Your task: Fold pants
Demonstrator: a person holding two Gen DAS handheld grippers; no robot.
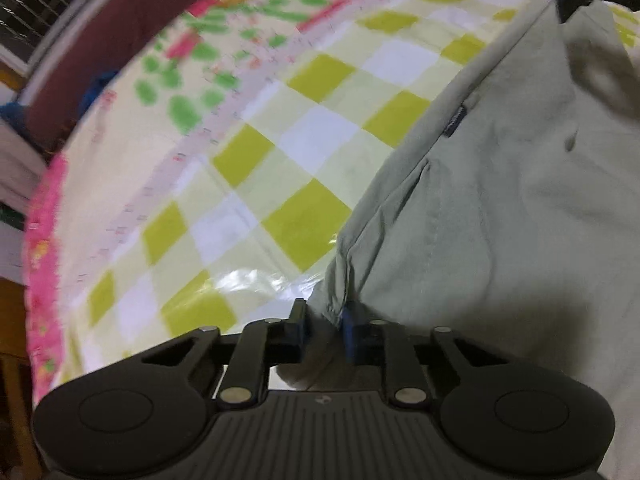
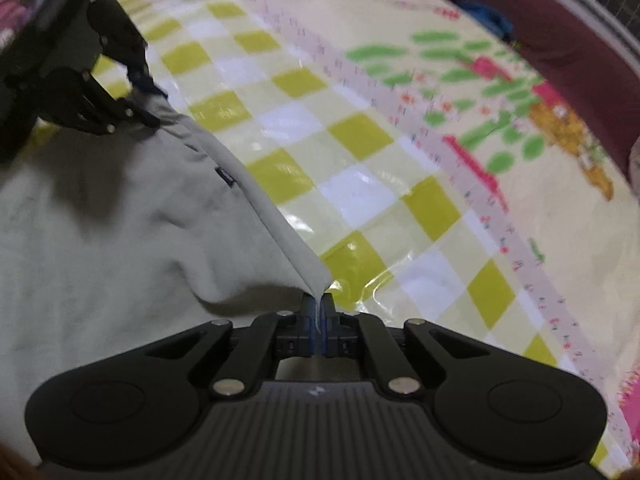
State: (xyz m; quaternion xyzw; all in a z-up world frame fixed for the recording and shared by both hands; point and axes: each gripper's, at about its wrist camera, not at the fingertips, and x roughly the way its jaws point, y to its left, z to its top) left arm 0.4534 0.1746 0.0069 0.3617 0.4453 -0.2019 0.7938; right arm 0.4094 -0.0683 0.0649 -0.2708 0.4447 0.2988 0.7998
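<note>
Both hand-held grippers, left (image 1: 325,320) and right (image 2: 319,312), pinch blurred pants (image 1: 500,220) corners.

The pants (image 2: 100,232), bunched between the left gripper's fingers (image 1: 298,322) and reaching away to their right, are pale grey-green woven cloth, matt and softly creased, with stitched seams. Beyond the fingertips lies a checked table cover (image 1: 280,152), smooth and glossy like clear plastic sheeting, throwing white glare just ahead of the tips. The right gripper (image 2: 319,310) is matt black plastic with shiny metal pins and blue rubbery pads pinching the cloth.
</note>
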